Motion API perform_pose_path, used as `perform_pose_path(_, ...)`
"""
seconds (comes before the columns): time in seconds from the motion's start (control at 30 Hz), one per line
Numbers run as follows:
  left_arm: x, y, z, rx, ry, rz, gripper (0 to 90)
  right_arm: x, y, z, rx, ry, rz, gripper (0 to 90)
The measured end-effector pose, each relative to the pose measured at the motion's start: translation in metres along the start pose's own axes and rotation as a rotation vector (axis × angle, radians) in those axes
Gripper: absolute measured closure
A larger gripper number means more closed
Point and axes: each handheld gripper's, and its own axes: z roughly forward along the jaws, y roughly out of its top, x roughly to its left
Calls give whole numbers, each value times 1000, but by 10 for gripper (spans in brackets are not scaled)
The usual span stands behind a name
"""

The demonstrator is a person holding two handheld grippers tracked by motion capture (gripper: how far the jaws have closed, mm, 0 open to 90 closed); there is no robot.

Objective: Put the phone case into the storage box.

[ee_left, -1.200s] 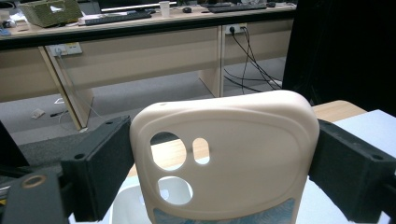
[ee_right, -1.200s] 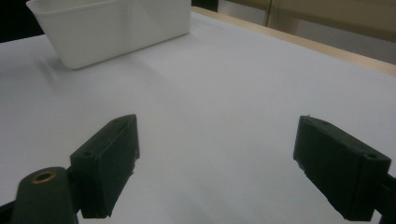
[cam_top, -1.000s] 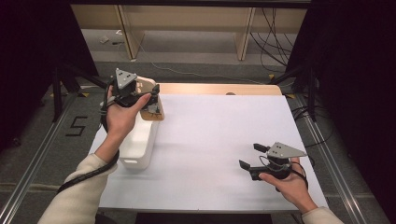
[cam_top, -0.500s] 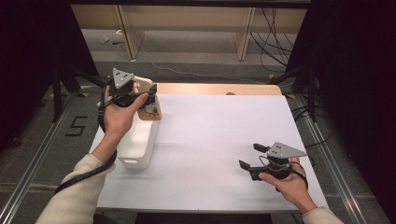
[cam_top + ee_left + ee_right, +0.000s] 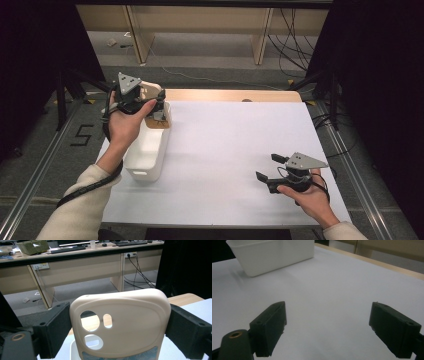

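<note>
While my right gripper (image 5: 266, 168) sits idle nearest me on the white table sheet (image 5: 230, 145), jaws spread wide with nothing between them, the work is all on the left. Right gripper view confirms it: both black jaws far apart over bare sheet, and the white rectangular plastic bin (image 5: 272, 253) well off ahead.

Further out, my left hand (image 5: 125, 125) holds the left gripper (image 5: 157, 106) above the far end of that bin (image 5: 147, 150). Its jaws are closed partway, clamped on the two side edges of a cream-coloured soft plastic phone case with camera cutouts (image 5: 120, 325). Left gripper view shows the case upright and squarely pinched, one jaw on each edge, a bluish patterned strip at its lower end.

Change over the last second: the left gripper has lifted a little and drawn back toward the far-left corner, so the case now looks clear of the bin's rim rather than down at it. The right gripper hasn't moved.

My read: the case is in hand and coming out of the bin, so next is carrying it over open sheet. Grip looks secure; the risk is the soft case flexing or slipping if I squeeze harder.

Beyond the table edge: wooden desk legs and loose cables on the floor.
</note>
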Motion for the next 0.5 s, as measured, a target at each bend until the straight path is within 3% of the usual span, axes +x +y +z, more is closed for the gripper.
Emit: perform_pose_path(0.5, 5, -2, 1, 6, 9, 12, 112, 0, 0, 0, 1, 0, 0, 153)
